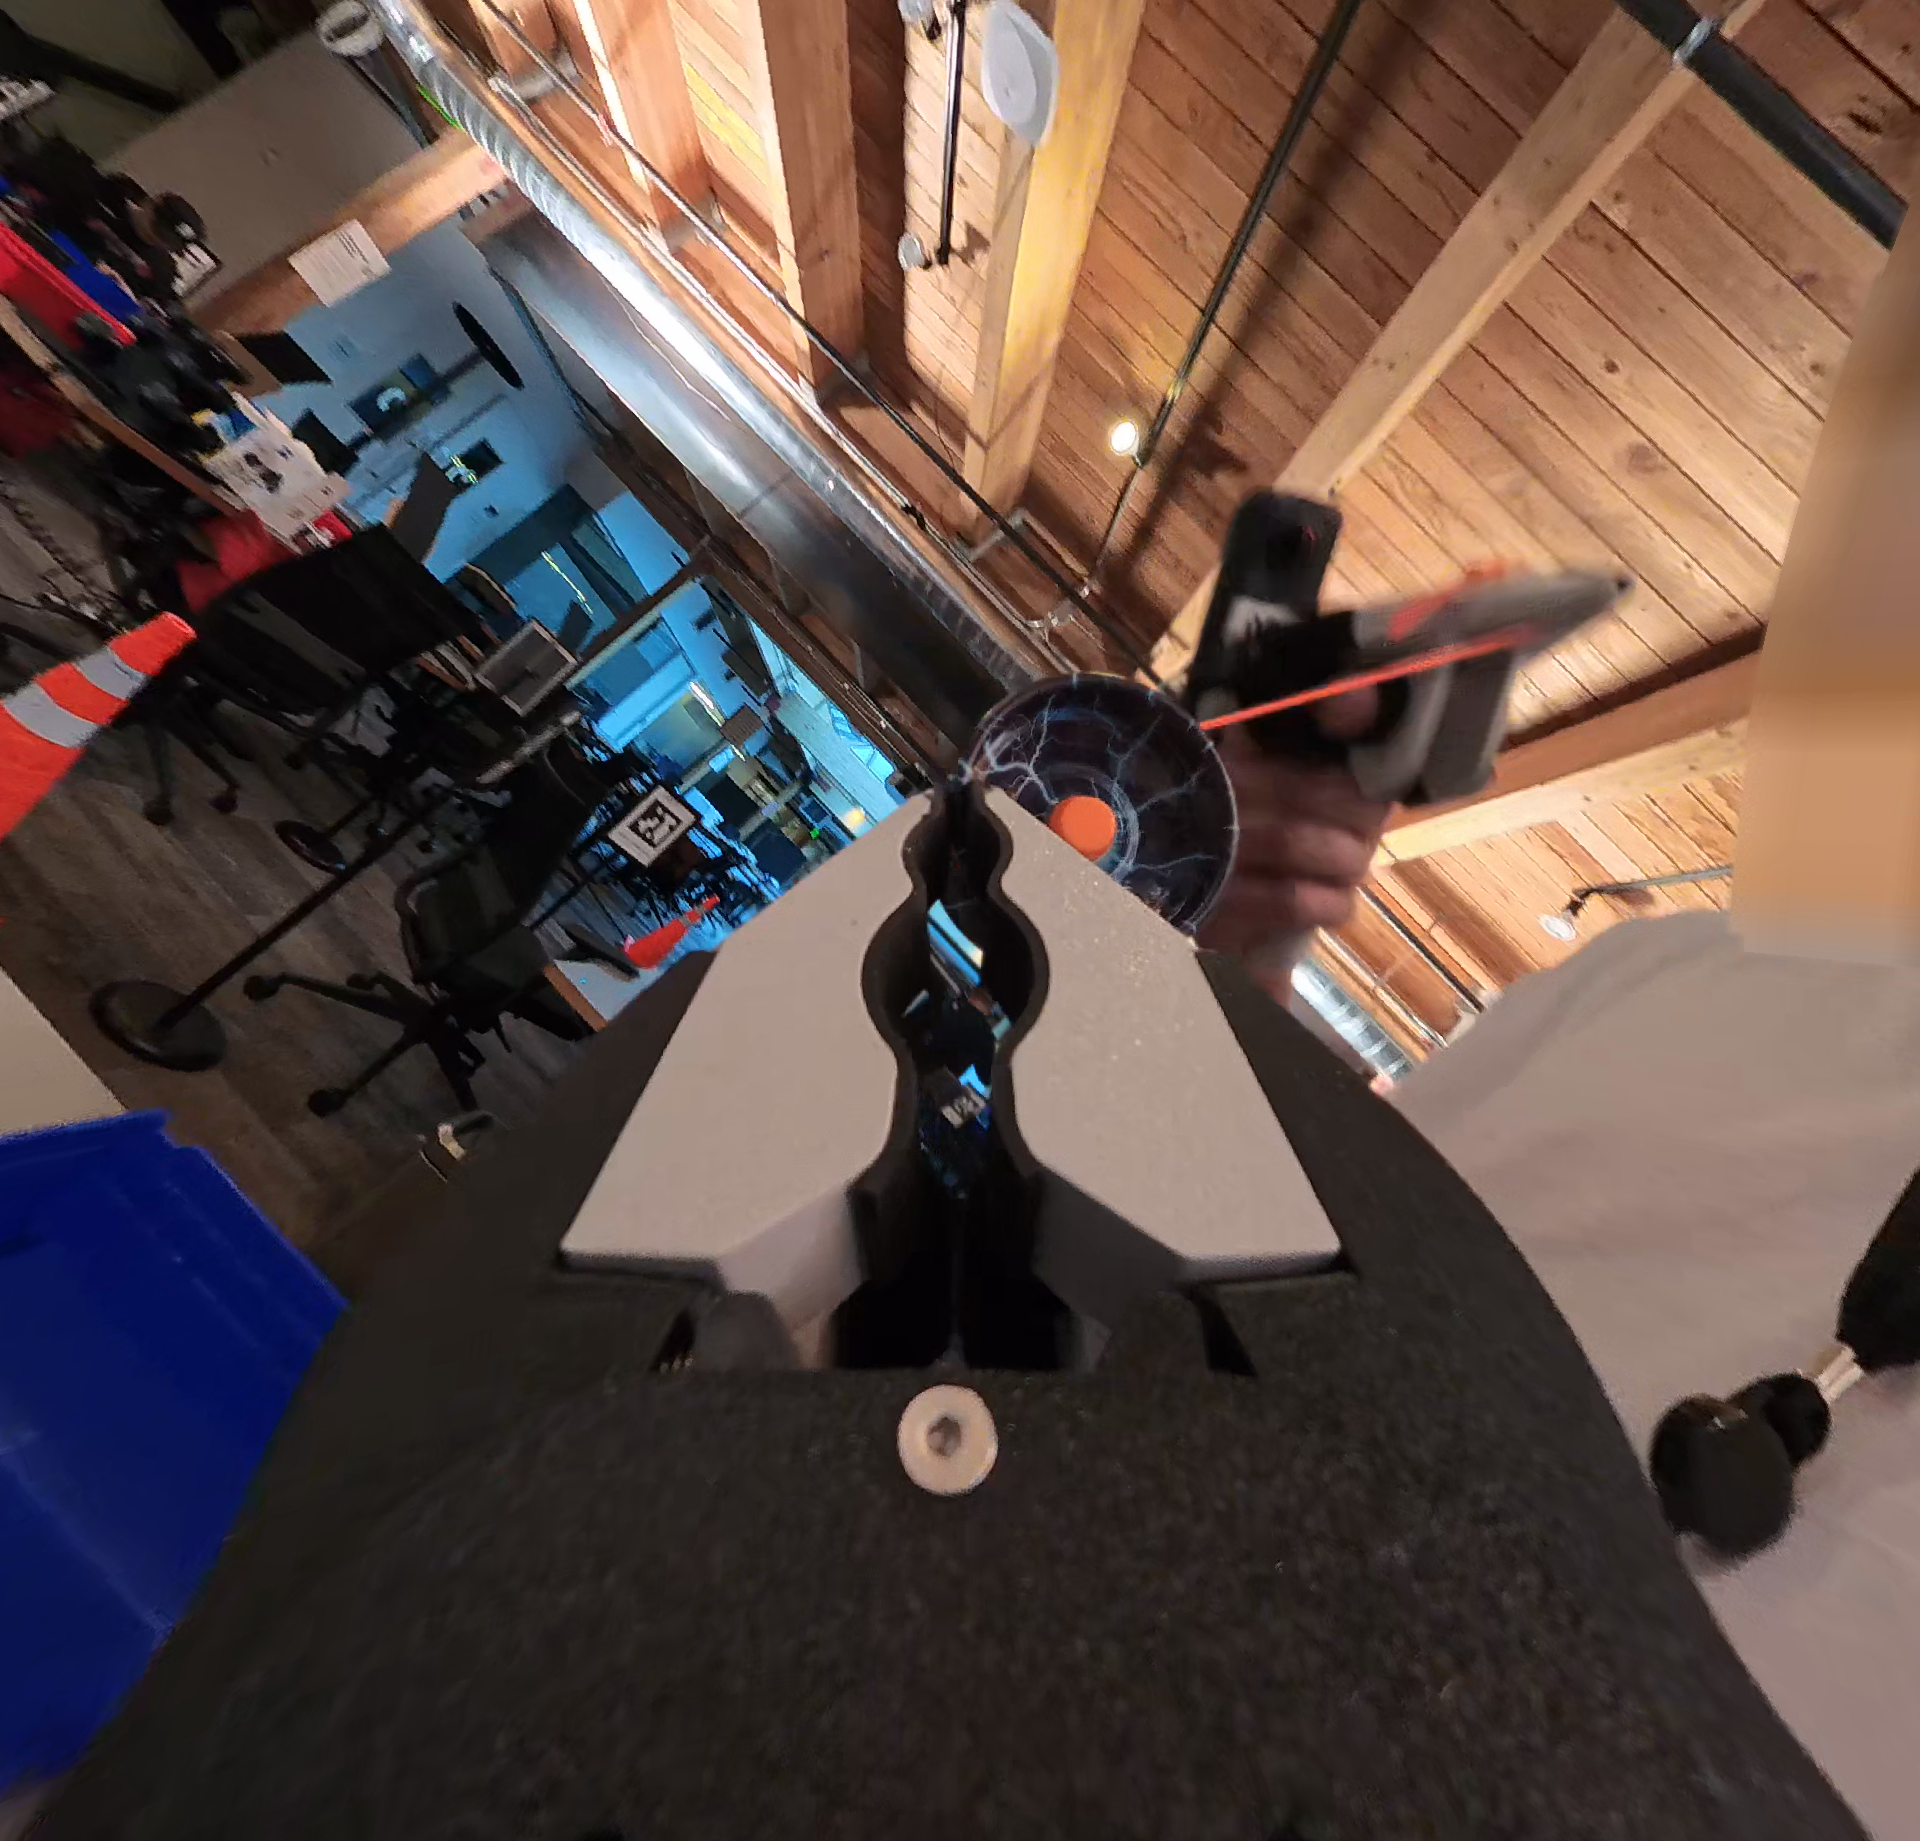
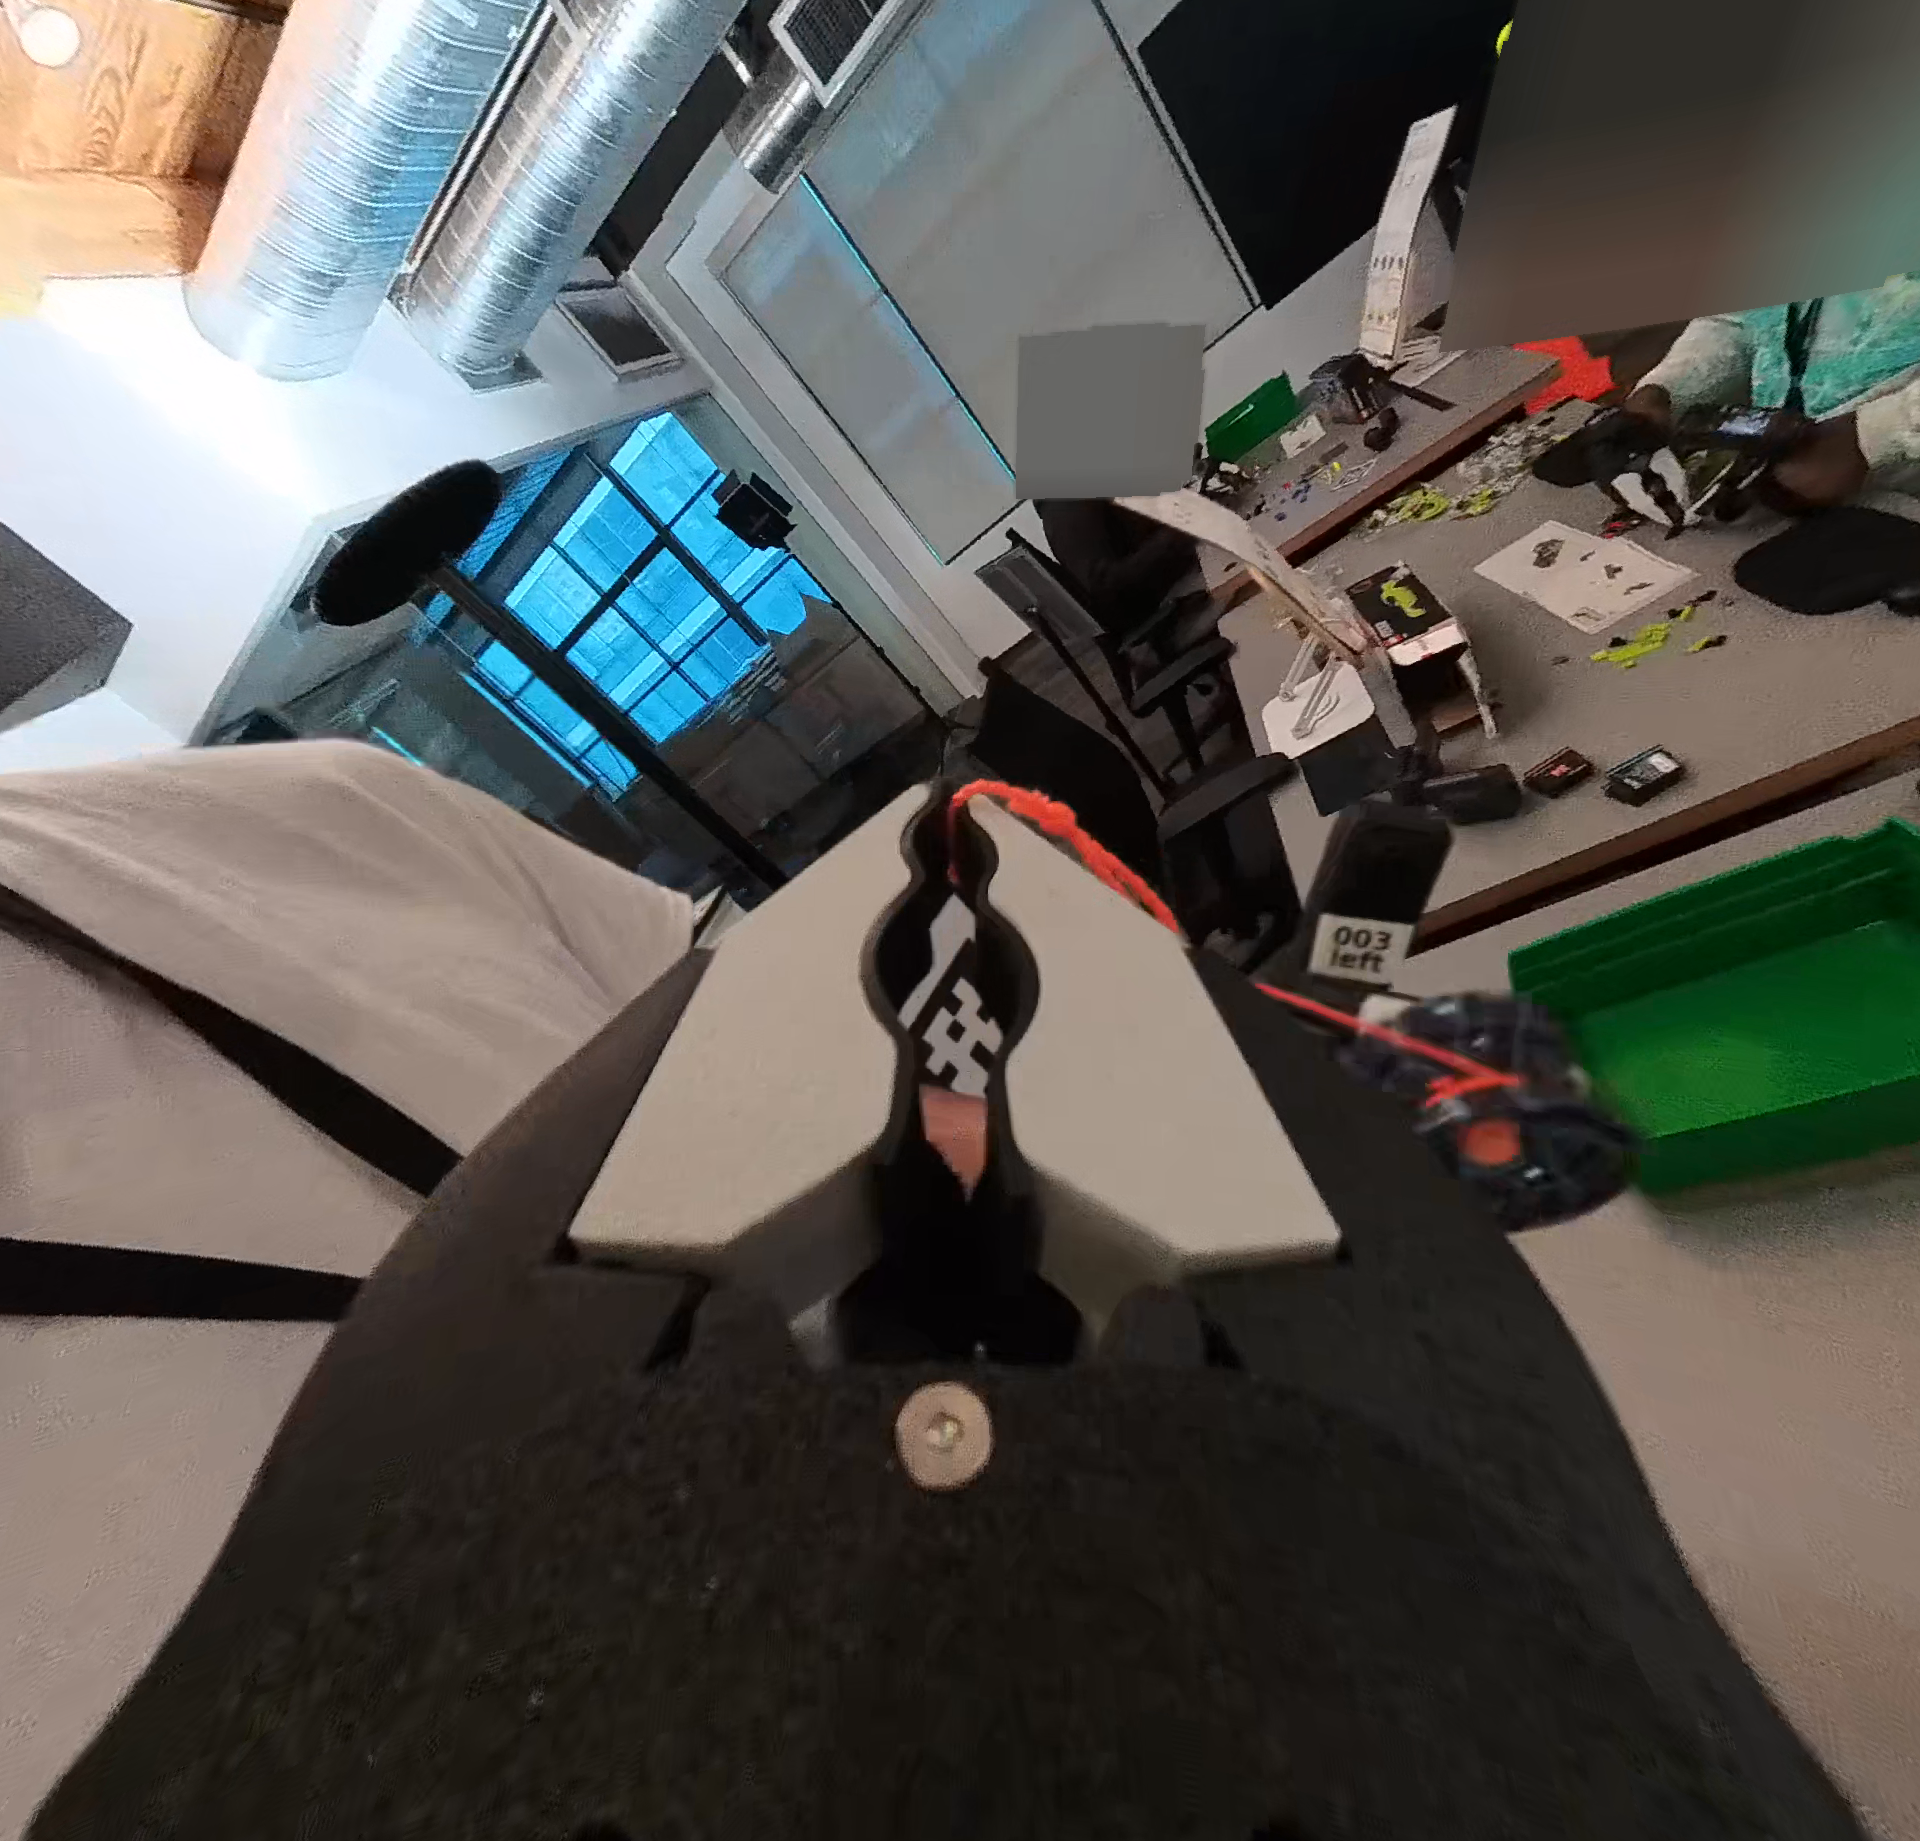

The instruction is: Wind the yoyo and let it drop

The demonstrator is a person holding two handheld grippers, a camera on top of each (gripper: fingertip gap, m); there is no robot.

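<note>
1. Two tools are showing, each held by a person, with the yoyo (image 1: pixel 1117 799) as the landmark between them.
2. In the left wrist view the left tool (image 1: pixel 961 804) is pointing up toward a wooden ceiling (image 1: pixel 1351 233), and its grey fingers (image 1: pixel 748 1064) are standing nearly together, with only a thin gap at the tips.
3. The yoyo, a dark disc with a pale lightning pattern and an orange hub, is sitting right at those tips, partly behind the right-hand finger; something dark is lying in the tip gap, but whether the left tool is actually pinching the yoyo cannot be told.
4. An orange-red string (image 1: pixel 1351 685) is running taut from the yoyo's upper edge away to the right tool (image 1: pixel 1600 586), which is blurred and sitting above and to the right of the yoyo, gripped by a hand (image 1: pixel 1288 835).
5. In the right wrist view the right tool (image 2: pixel 961 804) is closed down on the string (image 2: pixel 1091 861), whose knotted end is looping over the tips and trailing off to the yoyo (image 2: pixel 1496 1116).
6. There the yoyo is blurred and hanging in the air, to the right of the fingers (image 2: pixel 748 1064).
7. Just behind the yoyo a green tray (image 2: pixel 1766 1012) is resting on a grey worktop (image 2: pixel 1714 1479).
8. Left of the yoyo, a blue bin (image 1: pixel 125 1428) is filling the lower corner of the left wrist view.
</note>
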